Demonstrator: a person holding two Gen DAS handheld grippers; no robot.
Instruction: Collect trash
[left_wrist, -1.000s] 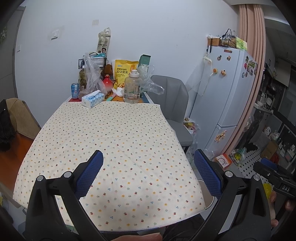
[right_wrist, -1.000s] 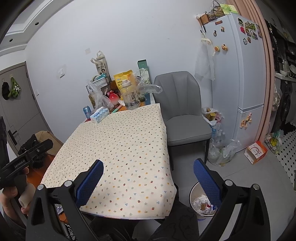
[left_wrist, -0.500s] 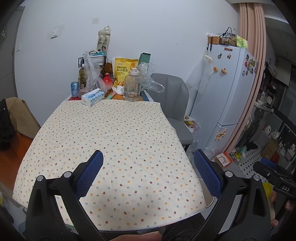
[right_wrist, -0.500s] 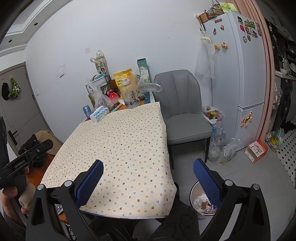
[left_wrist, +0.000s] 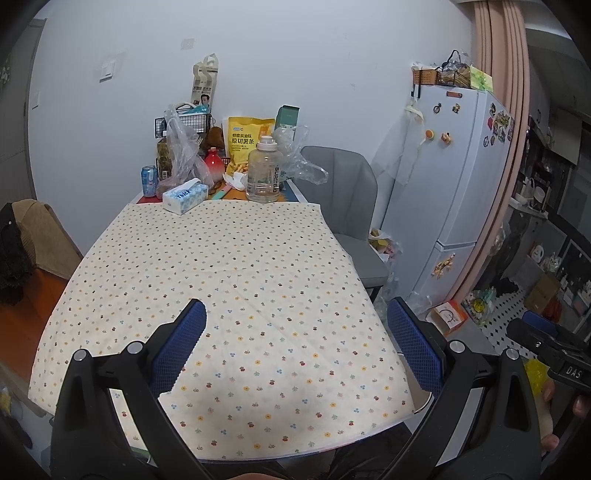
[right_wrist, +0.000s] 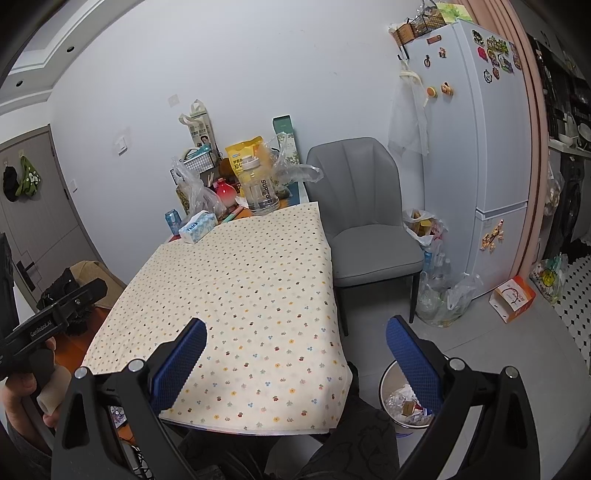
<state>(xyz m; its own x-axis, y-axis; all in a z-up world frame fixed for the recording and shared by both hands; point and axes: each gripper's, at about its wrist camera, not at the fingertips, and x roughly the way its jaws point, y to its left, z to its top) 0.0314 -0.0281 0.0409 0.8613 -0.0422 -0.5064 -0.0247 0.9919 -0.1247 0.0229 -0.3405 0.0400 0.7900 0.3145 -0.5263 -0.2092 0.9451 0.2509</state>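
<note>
Over the tablecloth (left_wrist: 229, 280) we hold both grippers, left (left_wrist: 295, 343) and right (right_wrist: 295, 350), fingers spread wide, gripping nothing. Trash sits in the bin (right_wrist: 388, 376) on the floor, beside the table's near right corner.

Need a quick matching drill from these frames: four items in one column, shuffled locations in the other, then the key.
Items:
1. tissue box
2. trash bin
3. grey chair
4. orange-and-white box

Places:
A. floor by the fridge
B. between table and fridge
C. far edge of the dotted tablecloth
D. floor off the table's near right corner

Pairs: 1-C, 2-D, 3-B, 4-A
</note>
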